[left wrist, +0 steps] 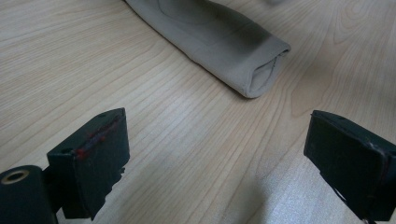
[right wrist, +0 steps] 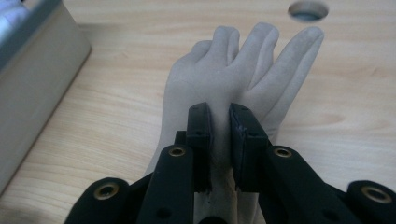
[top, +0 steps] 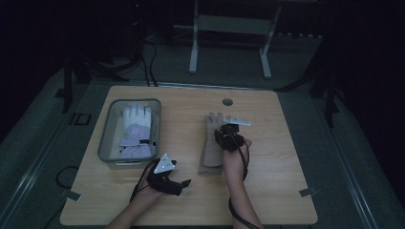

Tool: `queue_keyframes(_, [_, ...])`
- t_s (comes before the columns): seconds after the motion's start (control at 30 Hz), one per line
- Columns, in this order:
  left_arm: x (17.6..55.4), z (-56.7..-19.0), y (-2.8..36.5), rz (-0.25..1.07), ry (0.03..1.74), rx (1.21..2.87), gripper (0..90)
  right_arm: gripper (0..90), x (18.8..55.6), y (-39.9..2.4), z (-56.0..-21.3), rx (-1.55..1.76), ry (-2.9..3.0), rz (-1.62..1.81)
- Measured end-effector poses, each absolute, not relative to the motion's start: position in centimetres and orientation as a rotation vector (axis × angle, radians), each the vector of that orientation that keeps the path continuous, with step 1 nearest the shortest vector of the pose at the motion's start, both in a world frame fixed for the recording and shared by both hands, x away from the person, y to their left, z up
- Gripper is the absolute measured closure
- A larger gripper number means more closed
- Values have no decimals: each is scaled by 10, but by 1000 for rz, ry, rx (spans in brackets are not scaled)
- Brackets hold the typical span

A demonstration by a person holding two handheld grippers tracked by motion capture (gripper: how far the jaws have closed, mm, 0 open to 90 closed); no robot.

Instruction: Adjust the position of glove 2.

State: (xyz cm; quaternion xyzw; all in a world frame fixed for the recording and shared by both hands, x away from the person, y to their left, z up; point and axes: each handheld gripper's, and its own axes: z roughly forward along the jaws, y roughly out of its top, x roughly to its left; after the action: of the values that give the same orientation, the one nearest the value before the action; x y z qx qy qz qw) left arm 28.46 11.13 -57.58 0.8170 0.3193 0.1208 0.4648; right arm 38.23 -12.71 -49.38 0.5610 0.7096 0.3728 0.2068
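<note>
A beige glove [top: 210, 148] lies flat on the wooden table [top: 277, 181], fingers pointing away from me. My right gripper [top: 226, 127] sits over its palm. In the right gripper view the jaws [right wrist: 219, 109] stand almost together, shut on a thin fold of the glove [right wrist: 224, 65]. My left gripper [top: 181, 187] rests low at the table's front left, open. Its wide-apart jaws [left wrist: 219, 149] hold nothing and face the glove's open cuff [left wrist: 261, 74], a short way off.
A grey bin [top: 107, 129] stands at the table's left with a white and lavender glove [top: 136, 126] in it. Its wall [right wrist: 32, 70] is to the left in the right gripper view. A round hole [top: 228, 102] is in the table's far edge.
</note>
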Motion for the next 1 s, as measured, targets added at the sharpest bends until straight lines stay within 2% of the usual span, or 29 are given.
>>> queue_keyframes(0.27, [284, -576, 111, 297, 781, 2009, 71, 753, 387, -126, -526, 1634, 2008, 992])
queue_keyframes(0.43, [284, -576, 111, 297, 781, 2010, 71, 597, 384, -123, -527, 1639, 2051, 1047])
queue_keyframes(0.77, [285, -576, 111, 298, 780, 2011, 71, 610, 365, -127, -508, 1507, 2134, 1060])
queue_keyframes(0.87, [285, -576, 111, 297, 778, 2013, 71, 658, 360, -128, -507, 1481, 2153, 1055])
queue_keyframes(1.0, [285, -576, 111, 294, 780, 2012, 71, 794, 358, -129, -513, 1491, 2174, 1046])
